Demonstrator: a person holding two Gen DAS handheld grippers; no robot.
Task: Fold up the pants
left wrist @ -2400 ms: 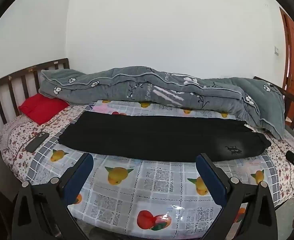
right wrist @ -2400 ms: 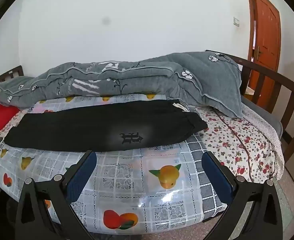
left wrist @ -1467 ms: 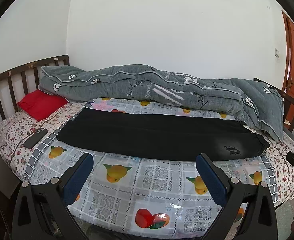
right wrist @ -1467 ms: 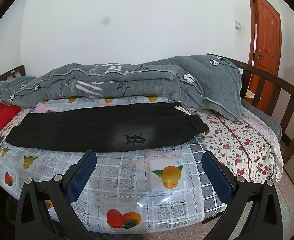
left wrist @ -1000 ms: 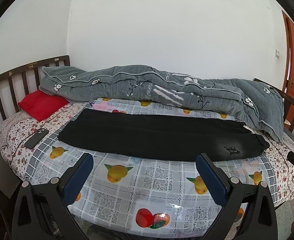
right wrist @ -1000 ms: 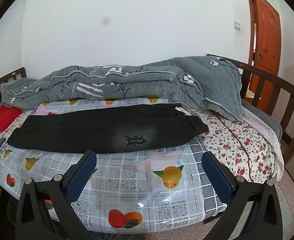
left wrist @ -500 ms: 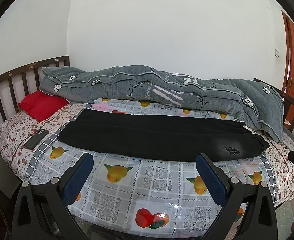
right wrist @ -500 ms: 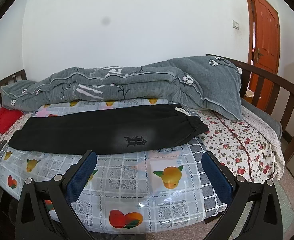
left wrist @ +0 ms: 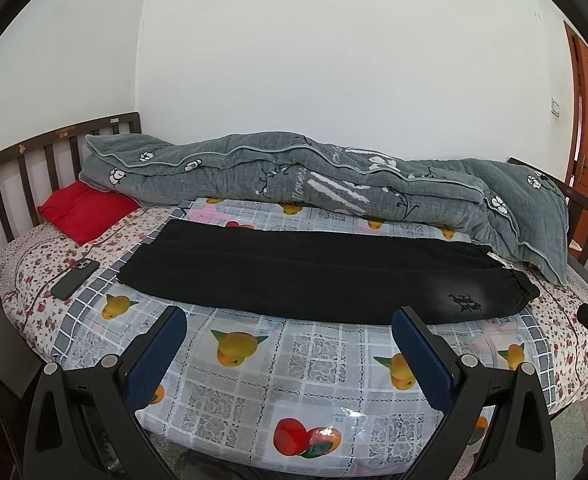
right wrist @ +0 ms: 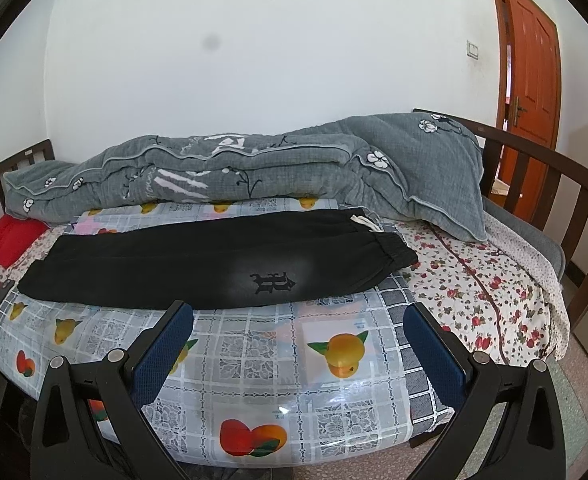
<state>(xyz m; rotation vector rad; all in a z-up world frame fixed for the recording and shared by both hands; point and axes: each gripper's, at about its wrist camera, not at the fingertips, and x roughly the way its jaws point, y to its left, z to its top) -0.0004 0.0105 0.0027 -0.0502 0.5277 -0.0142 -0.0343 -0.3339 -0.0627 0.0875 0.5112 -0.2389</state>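
Black pants [left wrist: 313,272] [right wrist: 198,260] lie lengthwise across the bed, folded leg over leg. Their waistband with a white drawstring points right, and a dark emblem sits near the waist. My left gripper [left wrist: 290,320] hovers open in front of the bed's near edge, short of the pants. My right gripper [right wrist: 299,316] is open too, near the waist end, with nothing between its blue pads. Neither gripper touches the fabric.
A rolled grey quilt [left wrist: 313,188] lies along the wall behind the pants. A red pillow [left wrist: 84,210] and a black phone [left wrist: 74,278] are at the left. Wooden rails [right wrist: 565,184] bound both bed ends. An orange door [right wrist: 529,92] stands at the right.
Both views have shifted only slightly; the grippers stay open and the pants have not moved.
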